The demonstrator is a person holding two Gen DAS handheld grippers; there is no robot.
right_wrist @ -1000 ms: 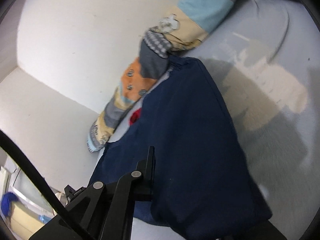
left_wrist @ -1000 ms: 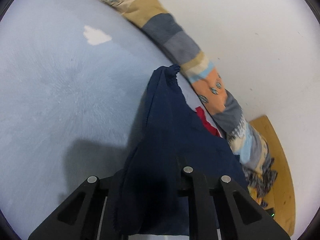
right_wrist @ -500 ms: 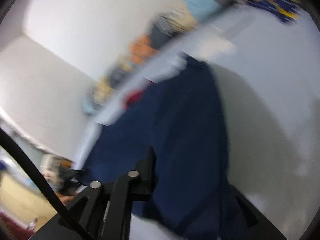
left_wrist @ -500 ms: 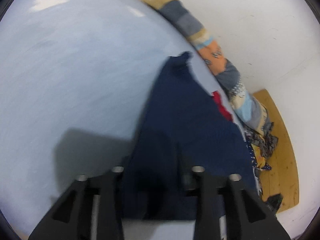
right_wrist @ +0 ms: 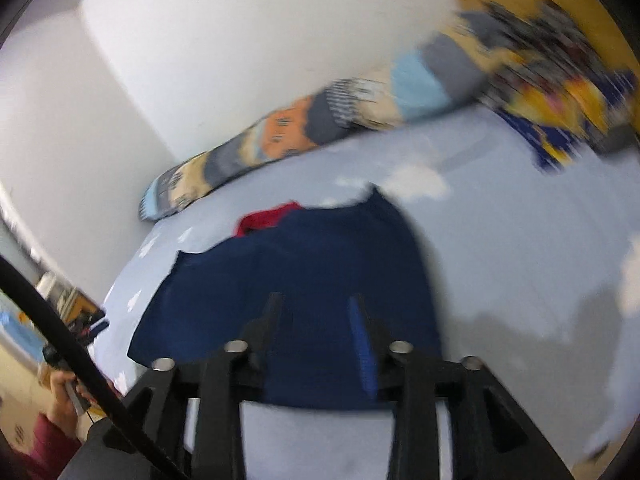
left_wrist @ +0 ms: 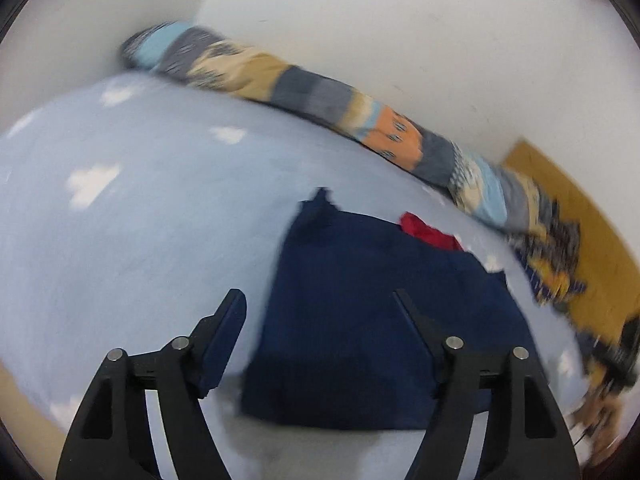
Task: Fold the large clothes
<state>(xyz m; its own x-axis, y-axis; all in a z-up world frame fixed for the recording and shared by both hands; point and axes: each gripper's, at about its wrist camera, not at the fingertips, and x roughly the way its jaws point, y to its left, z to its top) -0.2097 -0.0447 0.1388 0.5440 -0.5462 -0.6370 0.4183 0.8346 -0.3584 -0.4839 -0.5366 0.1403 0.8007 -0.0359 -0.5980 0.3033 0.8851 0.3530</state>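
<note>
Jaws of left gripper [left_wrist: 318,306] and right gripper [right_wrist: 316,312], earlier clamping navy garment [left_wrist: 372,312], now gape empty above it; patterned bolster [left_wrist: 320,96] across upper frame.

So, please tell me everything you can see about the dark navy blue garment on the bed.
The dark navy blue garment lies flat on the light blue cloud-print bed sheet, folded into a rough rectangle with a small corner sticking out at its far edge. It looks like soft, plain fabric. A red cloth peeks from under its far side. Both open grippers, left and right, are over it and hold nothing.
</note>
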